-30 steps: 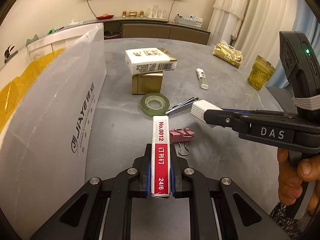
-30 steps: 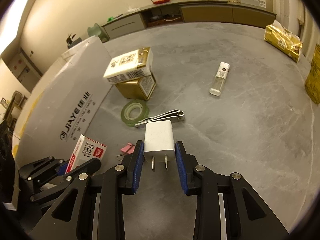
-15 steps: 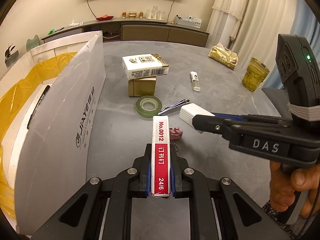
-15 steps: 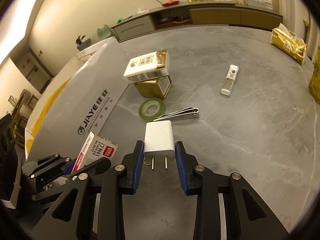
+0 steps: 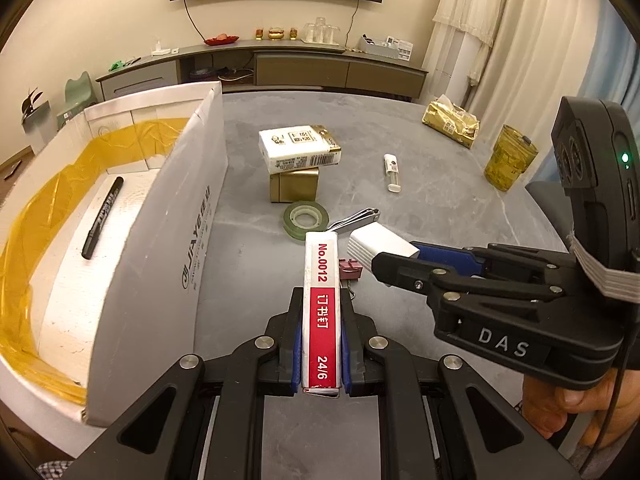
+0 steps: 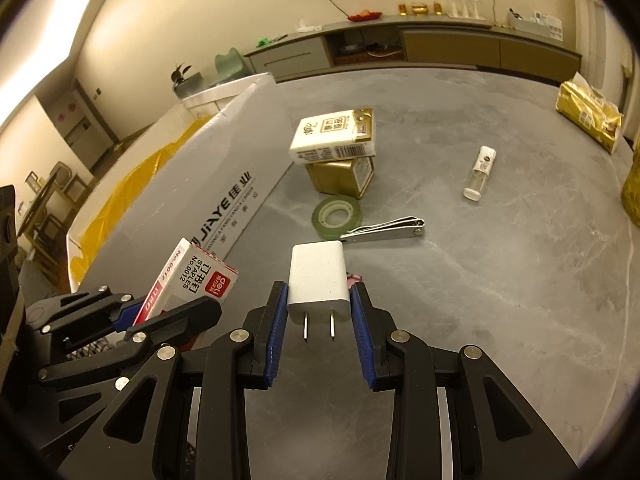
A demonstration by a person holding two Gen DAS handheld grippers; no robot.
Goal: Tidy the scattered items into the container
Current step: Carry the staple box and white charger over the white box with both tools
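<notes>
Staples box (image 5: pixel 322 304), small, red and white, is clamped on edge between the fingers of the left gripper (image 5: pixel 321 354), low in the centre of the left wrist view. It is judged light and stiff but crushable, being thin card, so the hold across its two broad faces near the rear end looks sound; much of its length juts forward unsupported, and a tilt may be expected if it is knocked. The white charger plug (image 6: pixel 318 282) is clamped by its smooth side walls between the blue pads (image 6: pixel 276 334) of the right gripper (image 6: pixel 320 320), prongs pointing back toward the camera. It is judged hard, light and somewhat slippery, with only its rear part gripped.

Both grippers are held level above the grey worktop (image 6: pixel 500 300), side by side, the right one seen at the right edge of the left wrist view with a hand (image 5: pixel 556 408) on its handle. The white container (image 5: pixel 160 240), lined with yellow tape, fills the left of that view; a black marker (image 5: pixel 102 218) already lies inside. Neither carried item is over the opening yet.

Scattered on the worktop, centre frame, are a green tape roll (image 5: pixel 306 216), nail clippers (image 6: pixel 384 229), a pink binder clip (image 5: pixel 351 269), a white pack (image 5: pixel 300 148) stacked on a gold box (image 5: pixel 294 186), and a small bottle (image 6: pixel 480 173).
</notes>
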